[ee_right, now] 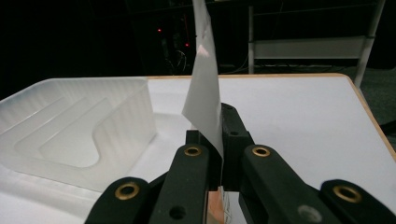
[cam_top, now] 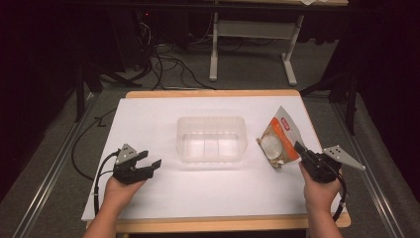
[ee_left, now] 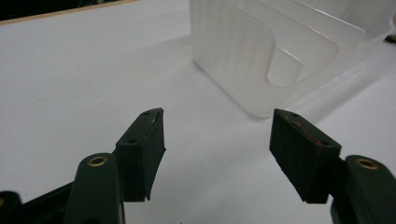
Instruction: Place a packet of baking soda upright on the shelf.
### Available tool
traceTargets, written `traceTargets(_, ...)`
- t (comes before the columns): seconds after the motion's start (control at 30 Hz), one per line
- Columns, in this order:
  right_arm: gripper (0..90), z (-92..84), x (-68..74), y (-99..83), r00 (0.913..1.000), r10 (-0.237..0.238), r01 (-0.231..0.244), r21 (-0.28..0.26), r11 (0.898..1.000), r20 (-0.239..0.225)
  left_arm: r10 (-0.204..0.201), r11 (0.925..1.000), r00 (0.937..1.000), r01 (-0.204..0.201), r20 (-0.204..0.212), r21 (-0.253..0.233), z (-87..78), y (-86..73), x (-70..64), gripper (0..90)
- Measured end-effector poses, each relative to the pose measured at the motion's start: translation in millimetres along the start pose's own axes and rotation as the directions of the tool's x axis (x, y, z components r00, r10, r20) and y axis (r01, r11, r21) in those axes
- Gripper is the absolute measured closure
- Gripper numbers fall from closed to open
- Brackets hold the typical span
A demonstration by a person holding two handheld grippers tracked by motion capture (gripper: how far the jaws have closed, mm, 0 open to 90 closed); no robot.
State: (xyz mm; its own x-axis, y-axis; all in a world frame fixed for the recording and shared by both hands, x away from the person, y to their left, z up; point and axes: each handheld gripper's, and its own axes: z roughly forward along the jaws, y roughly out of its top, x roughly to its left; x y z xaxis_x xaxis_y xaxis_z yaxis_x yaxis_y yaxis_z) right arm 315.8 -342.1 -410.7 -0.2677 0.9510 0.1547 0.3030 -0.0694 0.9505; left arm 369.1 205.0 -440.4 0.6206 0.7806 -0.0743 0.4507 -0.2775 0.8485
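White covering spreads over the desk (cam_top: pixel 148 114), and at its left the left hand-held gripper (cam_top: pixel 148 166) hovers low with its jaws spread wide and nothing between them; in its own view the two black pads (ee_left: pixel 299 154) stand well apart, aimed toward the near corner of the bin.

At the middle sits a translucent plastic bin (cam_top: pixel 212 139), ribbed inside with thin dividers. It looks light and somewhat flexible, so a push on its wall would likely slide it over the smooth sheet rather than hold it firm.

Right of the bin, a flat orange and white packet (cam_top: pixel 278 141) with a clear window is raised off the desk, tilted, its lower right edge pinched by the right hand-held gripper (cam_top: pixel 302 151). In the right gripper view the jaws are closed on the thin film (ee_right: pixel 205 88), which rises edge-on between them. The packet appears light, limp and slick: it will probably bend and swing when carried, and could slip under a weak pinch. A hold on the sealed margin, clear of the round contents, seems safest, since squeezing the middle might crush whatever is inside.
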Motion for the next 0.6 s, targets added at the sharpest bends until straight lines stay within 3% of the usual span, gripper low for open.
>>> traceTargets(0.33, 90.0, -3.4, 14.5, 13.0, 0.9991, -0.042, 0.042, -0.020, 0.999, -0.008, -0.003, 0.9999, 1.0000, 0.003, -0.004, -0.015, -2.6, 0.3, -0.1, 35.9)
traceTargets(0.6, 90.0, -9.8, 16.9, 19.1, 0.9987, -0.051, 0.050, -0.039, 0.998, -0.004, -0.001, 0.9998, 1.0000, 0.001, -0.005, -0.018, -2.8, 0.6, 0.2, 35.9)
